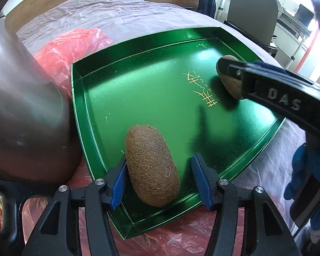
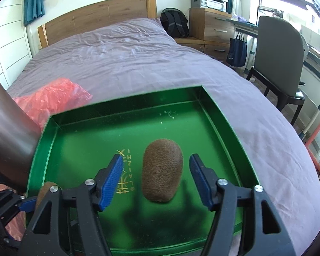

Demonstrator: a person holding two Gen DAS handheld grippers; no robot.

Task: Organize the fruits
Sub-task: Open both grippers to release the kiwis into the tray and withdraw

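A green metal tray (image 1: pixel 138 85) lies on a bed and holds two brown fuzzy kiwis. One kiwi (image 1: pixel 152 168) lies at the tray's near edge between the blue pads of my left gripper (image 1: pixel 159 164). The left pad is against its side and the right pad stands clear of it, so the jaws are open. The other kiwi (image 2: pixel 162 171) rests on the tray (image 2: pixel 85 138) between the pads of my right gripper (image 2: pixel 155 160), with a gap on each side. In the left wrist view this kiwi (image 1: pixel 230 83) is half hidden behind a right gripper finger (image 1: pixel 266 85).
A red plastic bag (image 2: pixel 53 98) lies crumpled beyond the tray's left corner and under its near edge. A grey metal vessel (image 1: pixel 21 89) stands close on the left. The purple bedsheet (image 2: pixel 128 59) stretches behind. A chair (image 2: pixel 281 64) and a desk stand at the right.
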